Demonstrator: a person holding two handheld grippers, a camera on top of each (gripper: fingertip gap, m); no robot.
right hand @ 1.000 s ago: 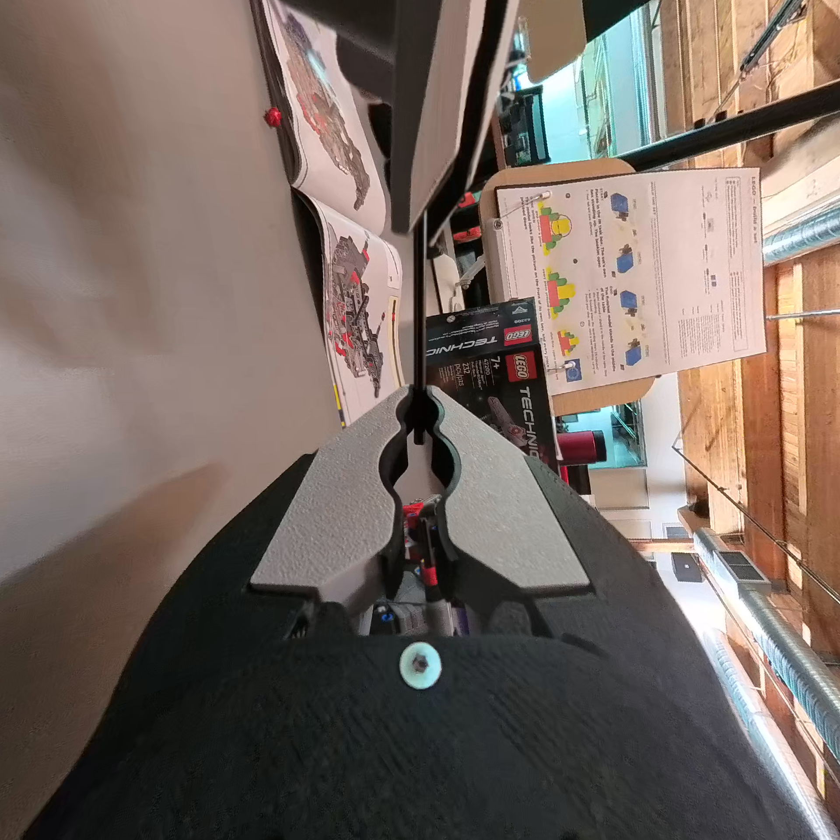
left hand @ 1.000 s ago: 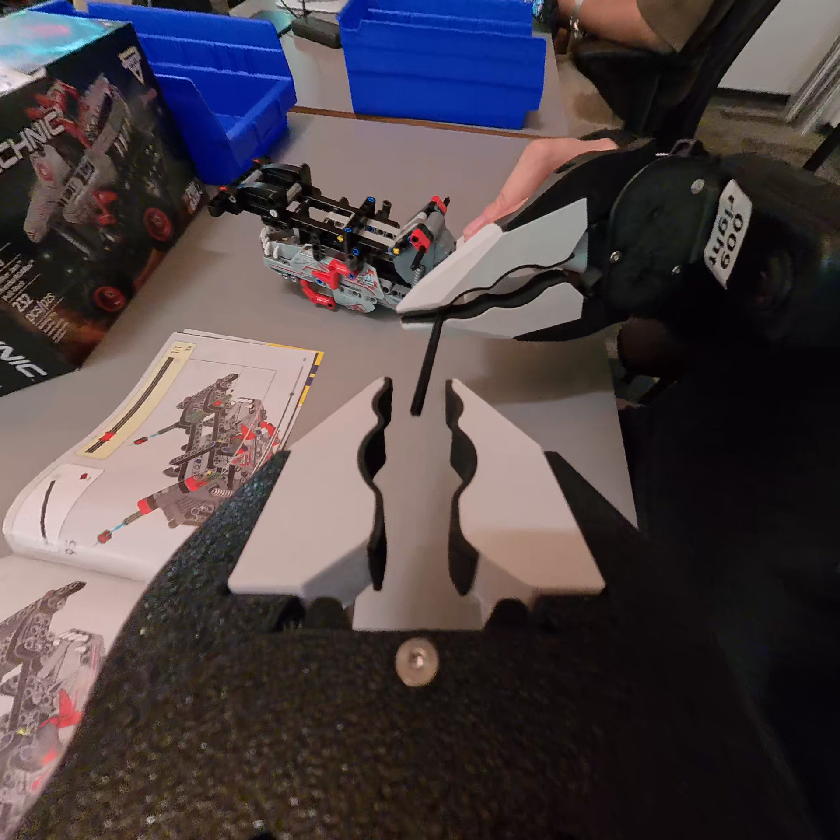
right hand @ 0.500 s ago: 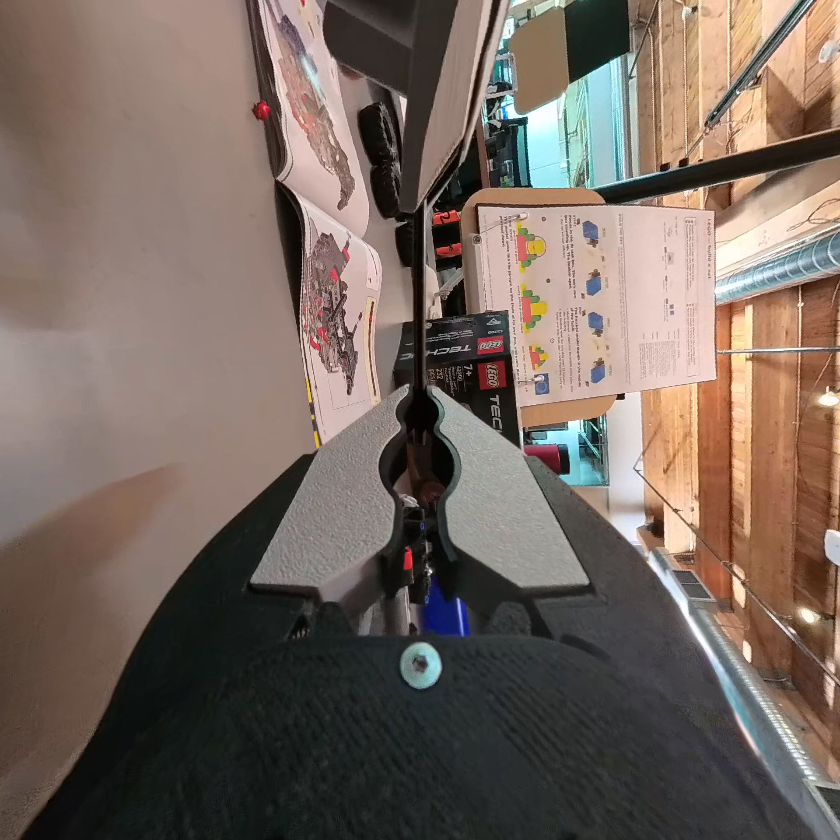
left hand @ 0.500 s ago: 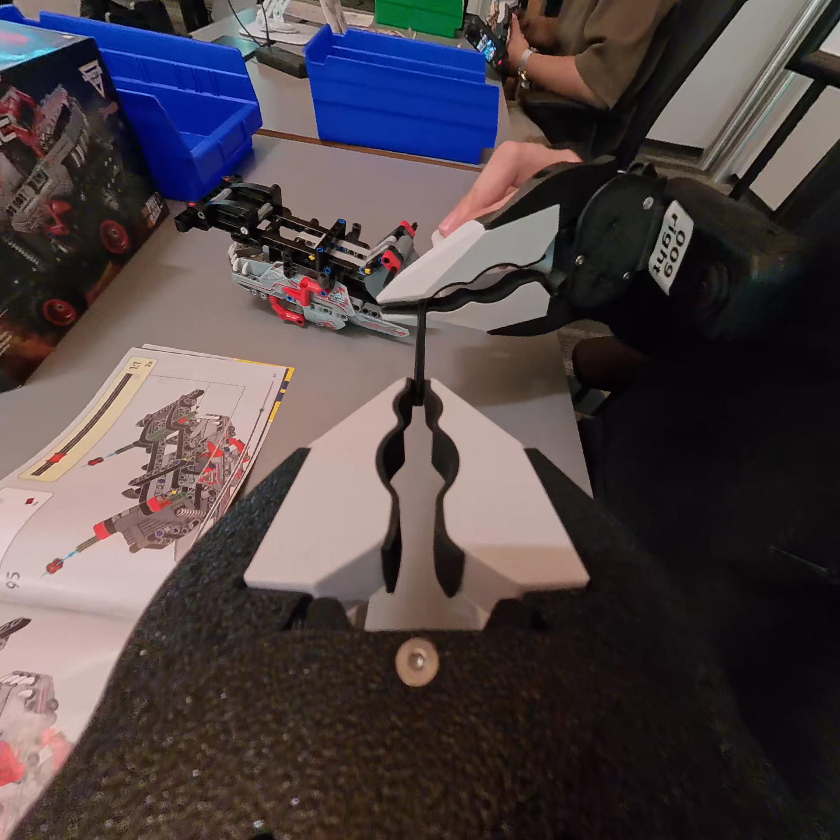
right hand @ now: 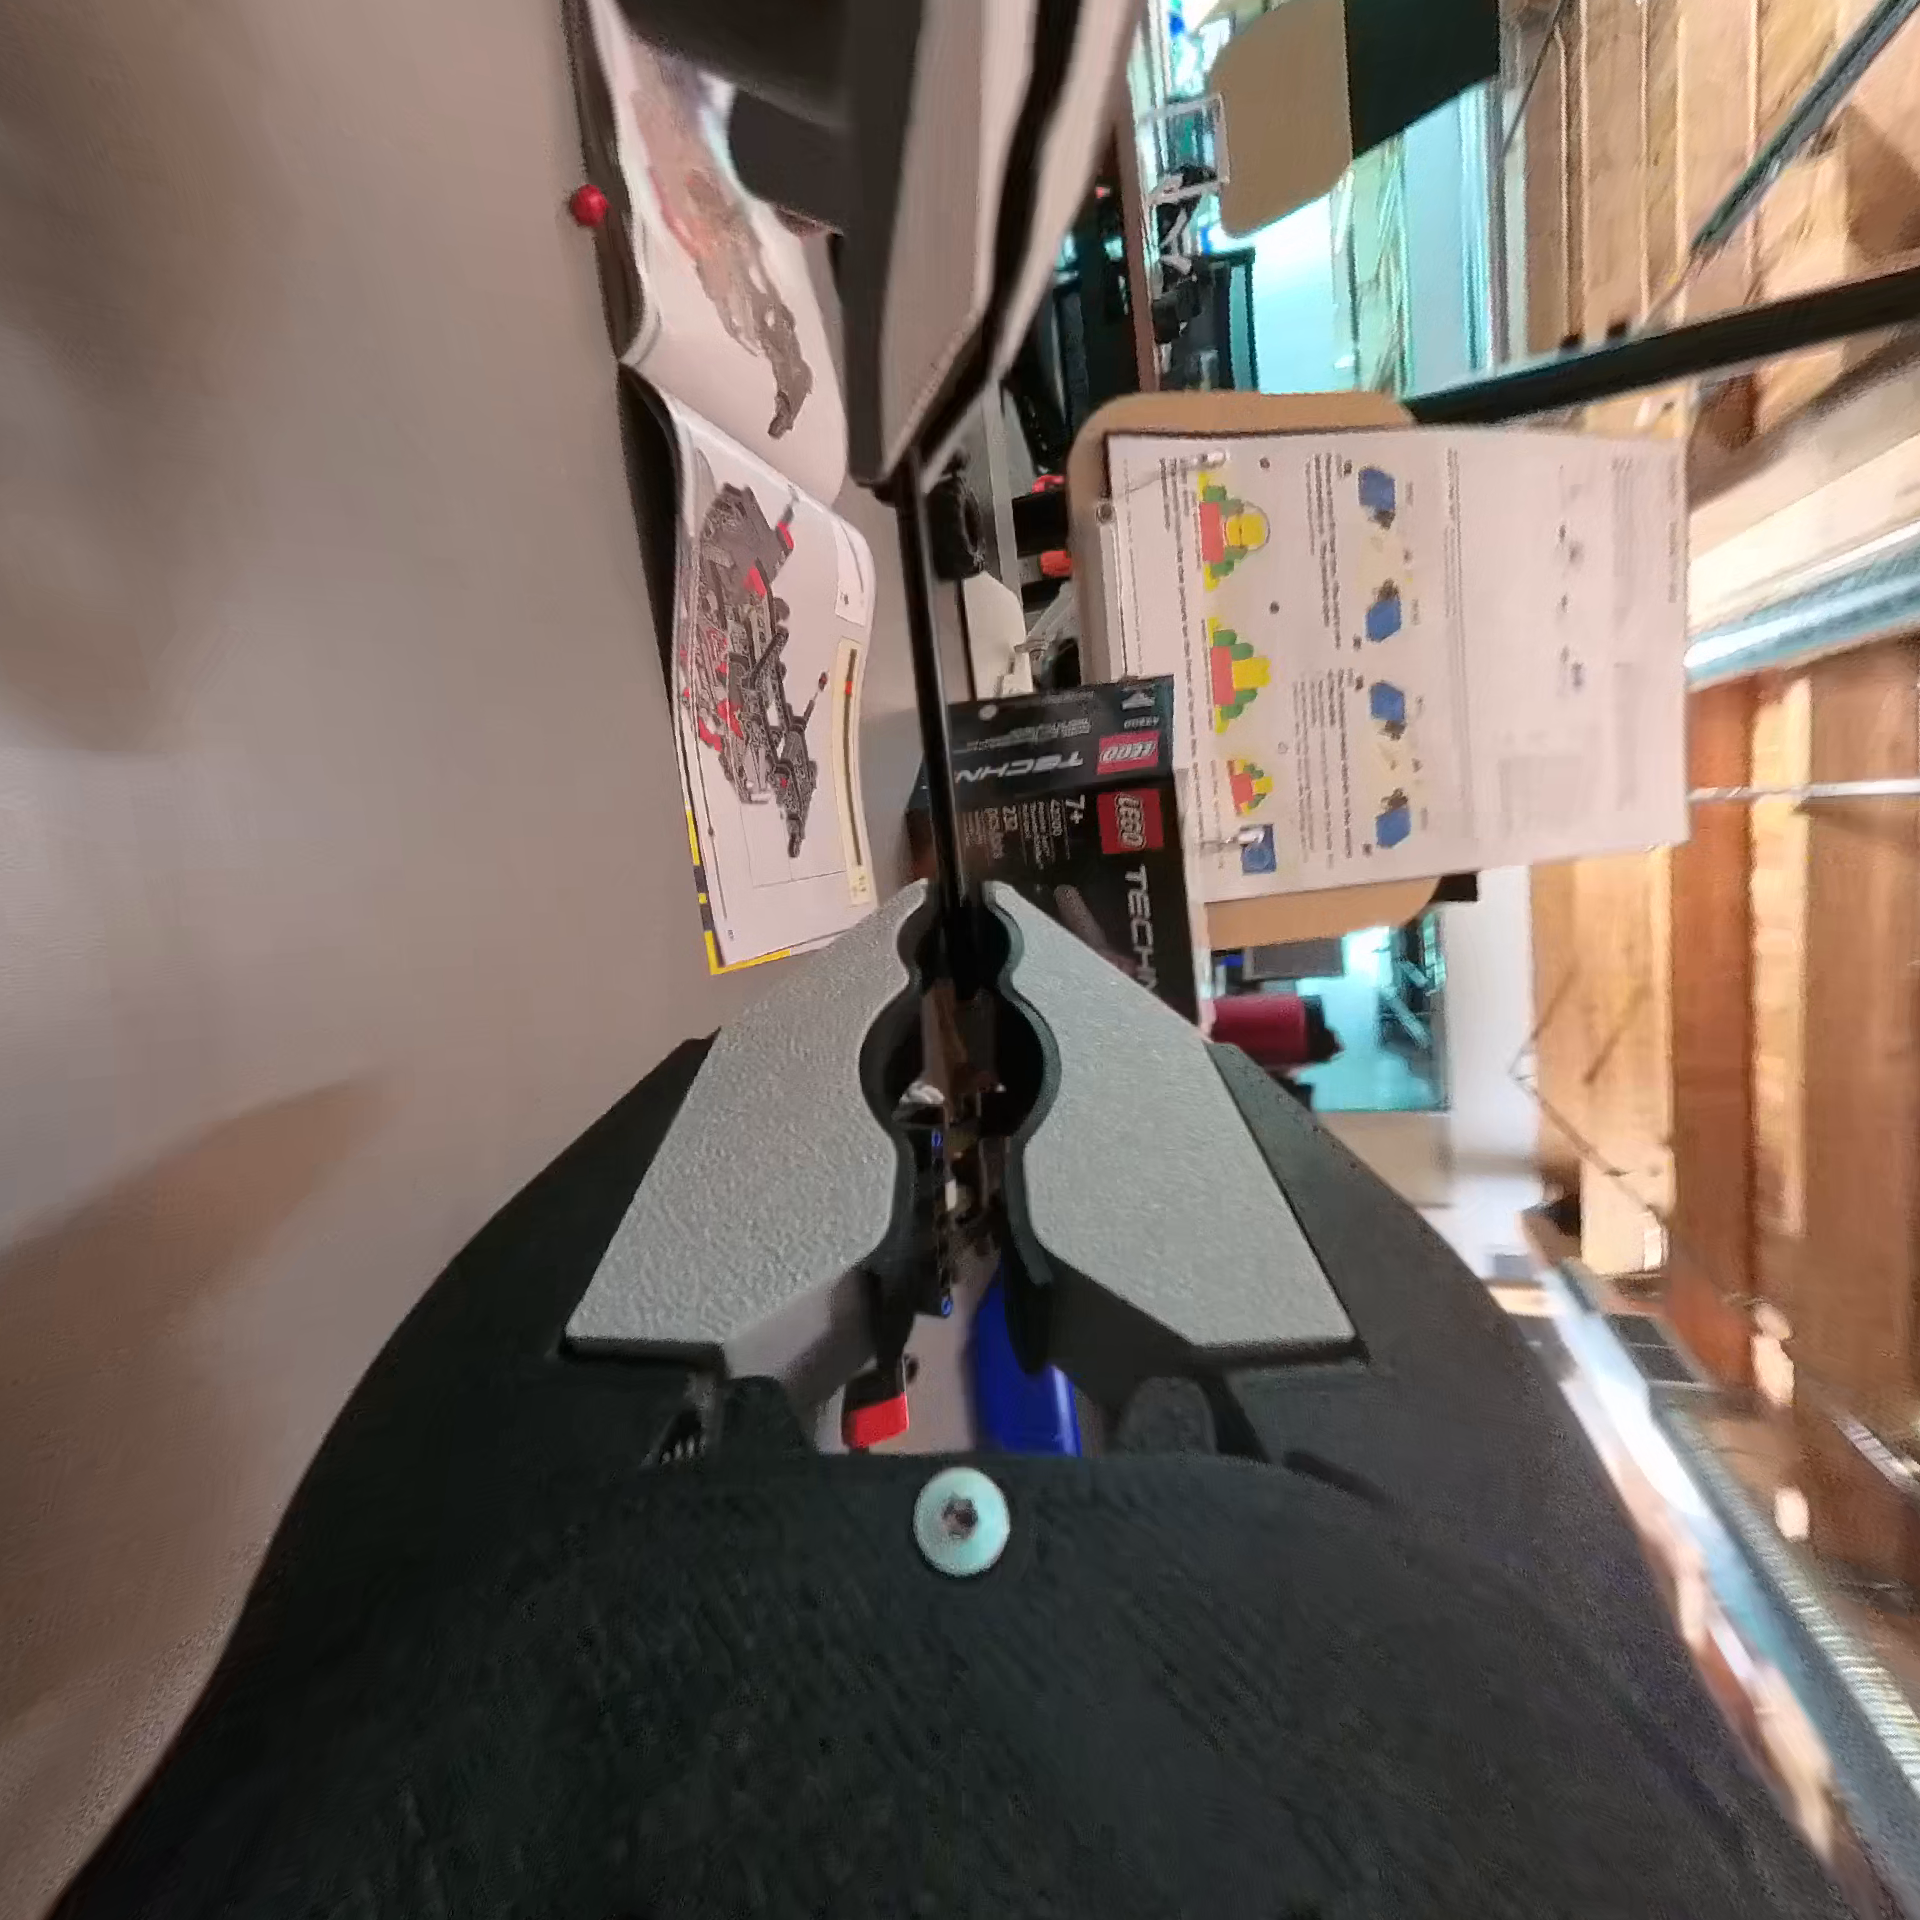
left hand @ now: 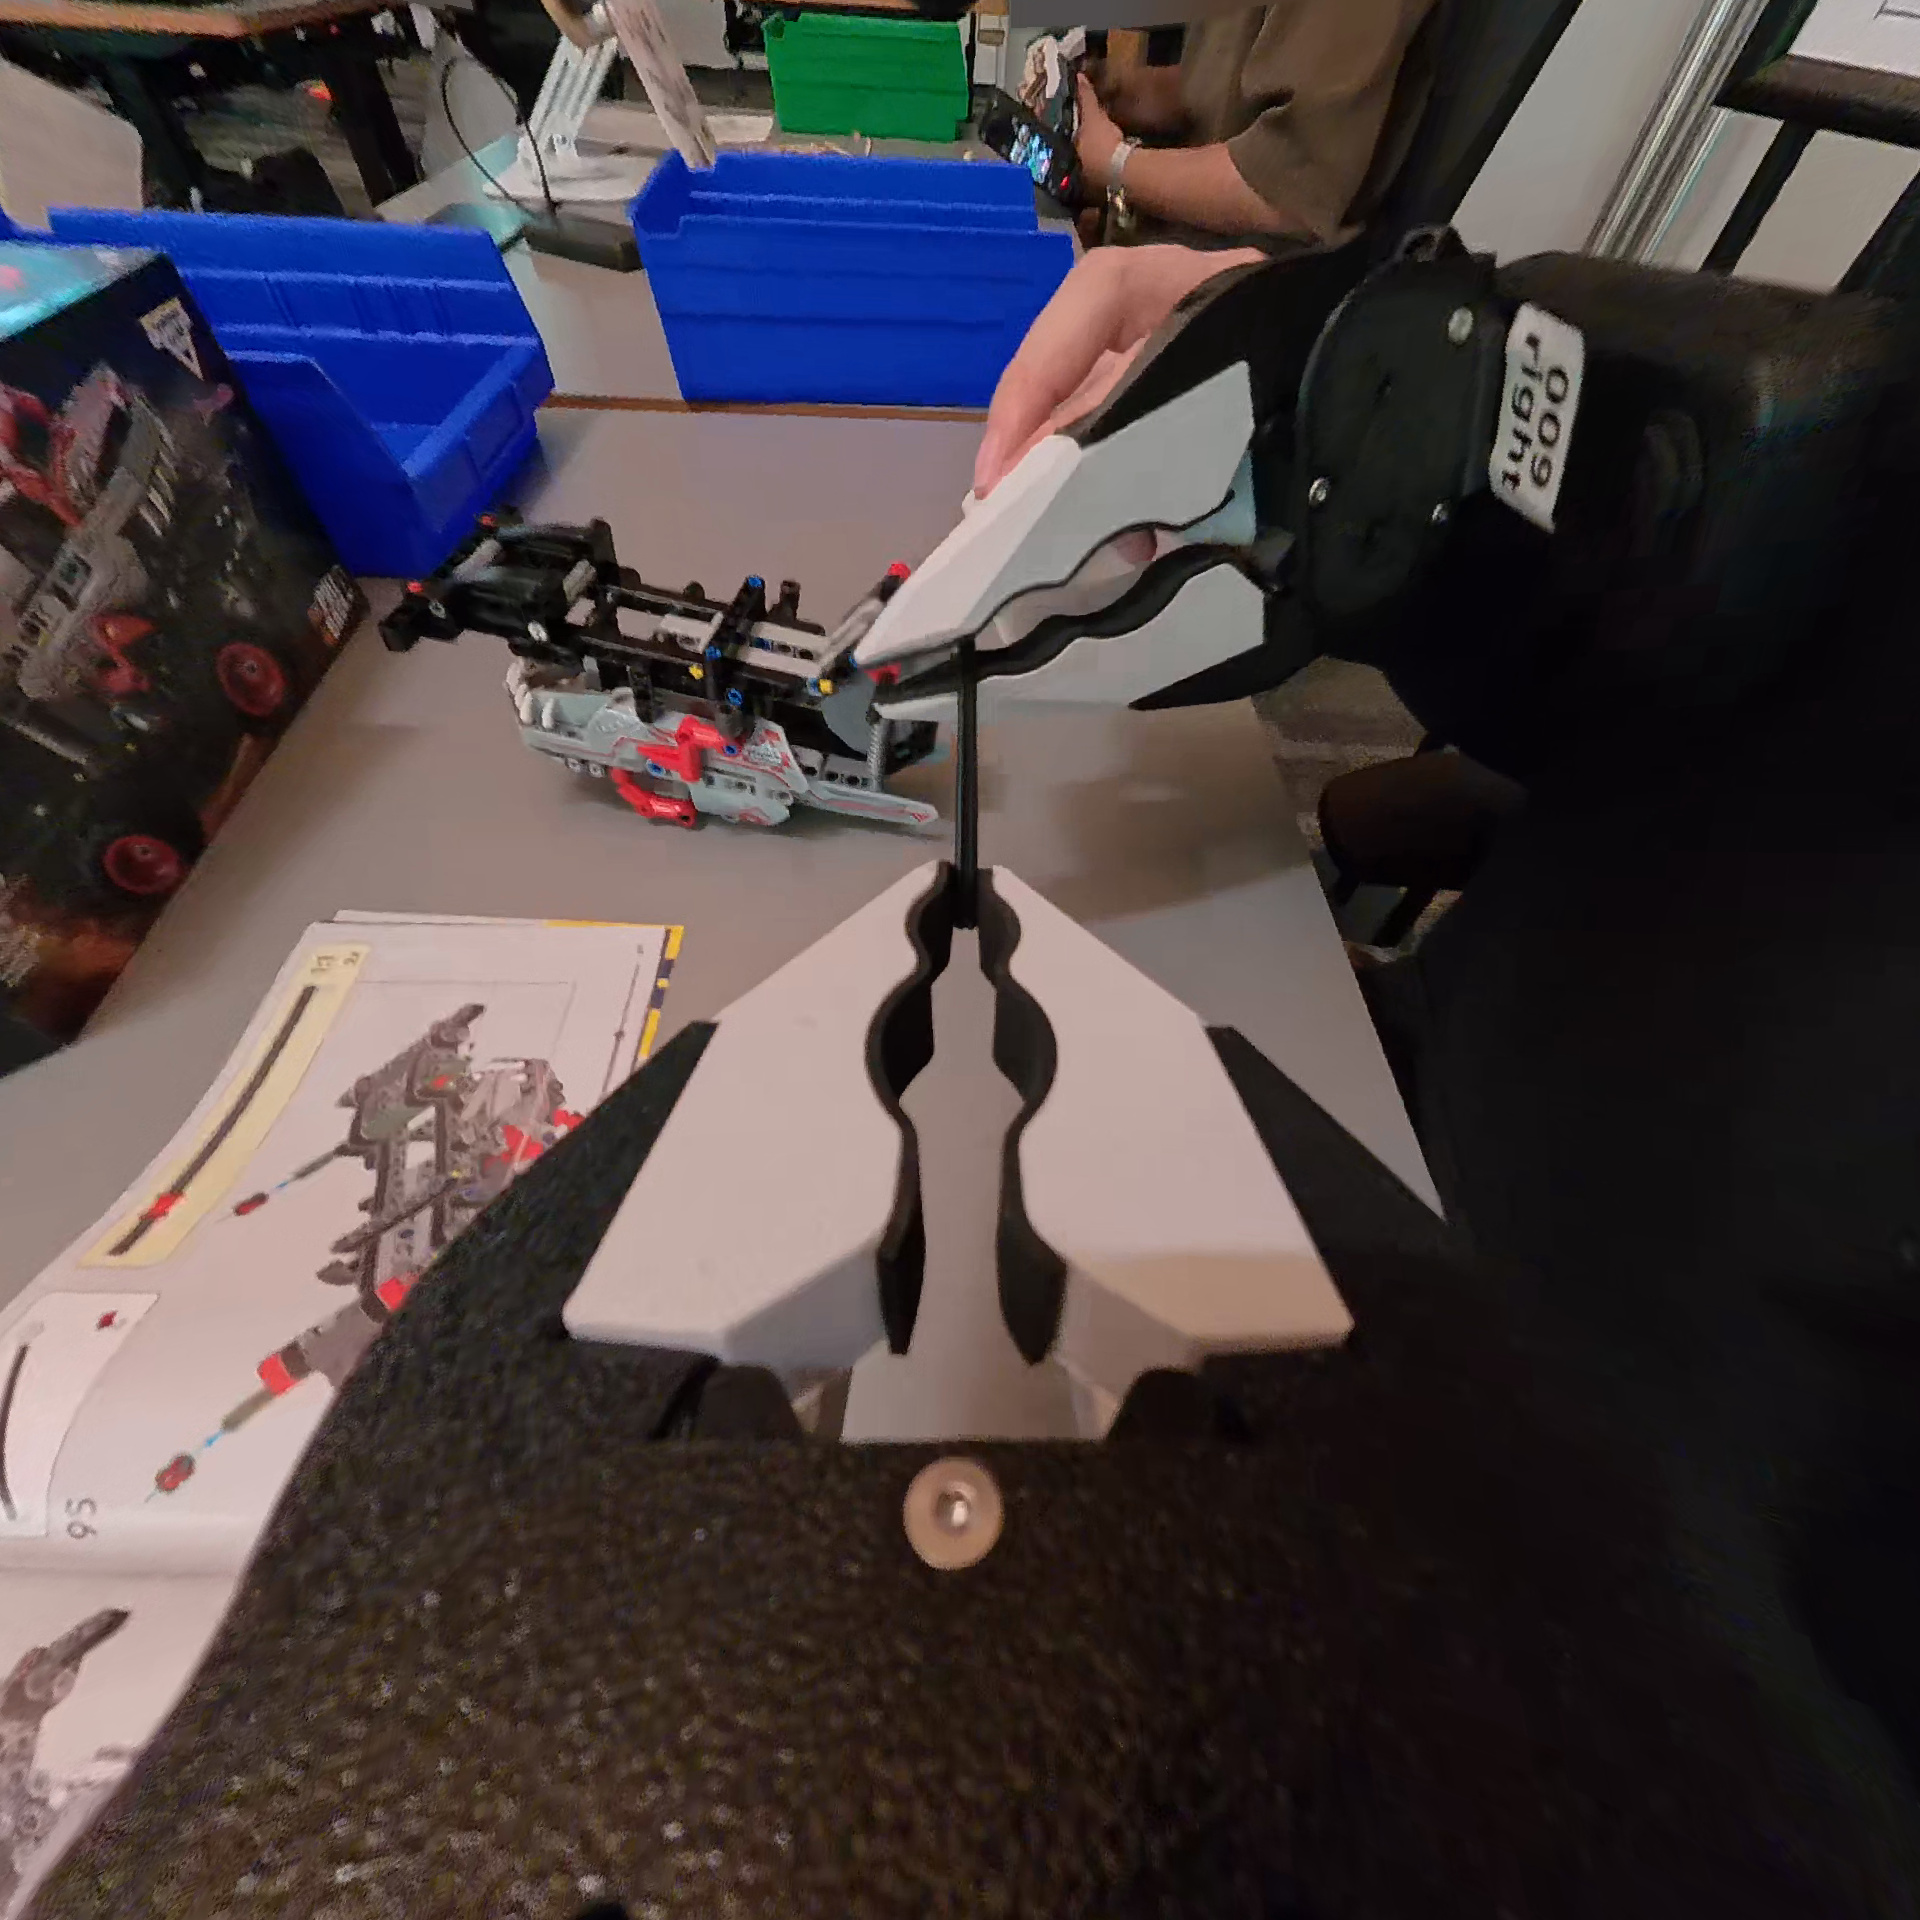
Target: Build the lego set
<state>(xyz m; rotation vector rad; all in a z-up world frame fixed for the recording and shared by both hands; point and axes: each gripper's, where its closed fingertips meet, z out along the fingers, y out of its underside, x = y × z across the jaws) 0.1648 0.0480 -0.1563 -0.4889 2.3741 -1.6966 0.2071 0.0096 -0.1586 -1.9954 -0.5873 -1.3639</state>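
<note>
A thin black axle [left hand: 966, 779] stands upright above the grey table [left hand: 727, 499], held at both ends. My left gripper [left hand: 966, 899] is shut on its lower end. My right gripper [left hand: 883, 655] comes in from the right, shut on its upper end, with a hand [left hand: 1081, 343] behind it. In the right wrist view, which is turned on its side, my right gripper [right hand: 956, 904] pinches the axle [right hand: 930, 675], which runs to the left gripper's fingers [right hand: 966, 208]. The part-built black, grey and red lego model [left hand: 675, 686] lies on the table just beyond the axle.
An open instruction booklet [left hand: 364, 1122] lies at the front left, with a small red piece [right hand: 589, 203] beside it. The dark lego box [left hand: 114, 623] stands at the left. Two blue bins [left hand: 395, 343] [left hand: 852, 281] sit at the back. A seated person [left hand: 1268, 135] is beyond the table.
My left gripper was open under the axle a second ago and has shut on its lower end. Both grippers have drifted slightly with the axle between them.
</note>
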